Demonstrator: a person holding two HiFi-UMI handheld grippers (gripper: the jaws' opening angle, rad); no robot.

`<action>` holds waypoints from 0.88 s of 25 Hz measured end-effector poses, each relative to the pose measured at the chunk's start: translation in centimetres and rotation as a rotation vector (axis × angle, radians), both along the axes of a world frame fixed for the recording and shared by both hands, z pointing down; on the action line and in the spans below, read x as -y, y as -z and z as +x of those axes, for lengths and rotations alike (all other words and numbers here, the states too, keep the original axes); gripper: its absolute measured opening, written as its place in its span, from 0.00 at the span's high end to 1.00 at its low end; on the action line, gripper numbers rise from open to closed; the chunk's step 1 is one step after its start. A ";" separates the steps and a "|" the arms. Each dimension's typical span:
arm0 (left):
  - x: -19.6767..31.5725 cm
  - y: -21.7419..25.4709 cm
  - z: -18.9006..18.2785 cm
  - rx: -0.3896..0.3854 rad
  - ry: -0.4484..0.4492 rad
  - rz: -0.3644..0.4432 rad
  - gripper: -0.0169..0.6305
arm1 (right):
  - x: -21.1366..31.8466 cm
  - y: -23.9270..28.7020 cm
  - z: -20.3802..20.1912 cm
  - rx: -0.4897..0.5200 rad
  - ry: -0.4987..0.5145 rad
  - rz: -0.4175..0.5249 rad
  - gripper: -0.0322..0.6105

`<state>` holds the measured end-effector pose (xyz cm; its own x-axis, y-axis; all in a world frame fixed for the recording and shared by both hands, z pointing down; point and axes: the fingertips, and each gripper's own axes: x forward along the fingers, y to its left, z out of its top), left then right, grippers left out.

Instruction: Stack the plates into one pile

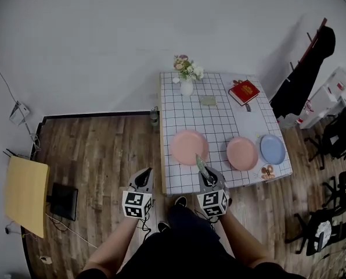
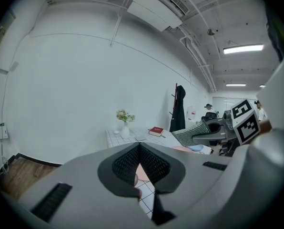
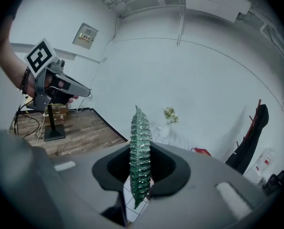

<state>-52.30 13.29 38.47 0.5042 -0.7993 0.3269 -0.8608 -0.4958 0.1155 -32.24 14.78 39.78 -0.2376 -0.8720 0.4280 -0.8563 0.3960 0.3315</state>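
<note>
three round plates lie apart, unstacked, in a row along the near edge of the desk (image 1: 219,121), which is covered in a white cloth with a dark grid. the large pink round plate (image 1: 188,146) sits toward the near left corner. the smaller pink round plate (image 1: 242,153) lies to its right with a gap between them. the pale blue round plate (image 1: 272,149) lies just beside that one, toward the near right corner.

our right tool (image 1: 204,175) hangs at the near edge, clenched on a flat green ribbed piece (image 1: 200,165) held on edge. in the head view its tip reaches over the big plate's near rim; we cannot tell if it touches. our left tool (image 1: 144,176) is clenched on nothing, off the near left corner over the wooden floor (image 1: 97,156).

at the far left corner stands a white vase of flowers (image 1: 186,86). a red book (image 1: 244,92) lies at the far right corner, with a small pale green item (image 1: 208,101) between them. a dark coat (image 1: 303,74) hangs beyond the right edge.
</note>
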 end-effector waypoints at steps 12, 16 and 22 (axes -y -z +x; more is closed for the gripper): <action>9.8 -2.1 4.9 0.095 -0.085 -0.022 0.95 | 9.7 -1.6 2.8 -0.005 -0.023 0.030 0.83; 12.6 -3.2 6.2 0.121 -0.085 -0.051 0.91 | 12.8 -2.7 3.6 -0.017 0.000 0.025 0.83; 15.0 -6.5 7.9 0.128 -0.066 -0.133 0.81 | 16.2 -5.6 4.9 -0.070 0.033 0.008 0.83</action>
<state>-44.44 -1.74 44.95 0.5020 -0.7114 0.4919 -0.8385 -0.5396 0.0754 -27.35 -1.40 45.36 -0.2363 -0.8676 0.4376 -0.8173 0.4211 0.3934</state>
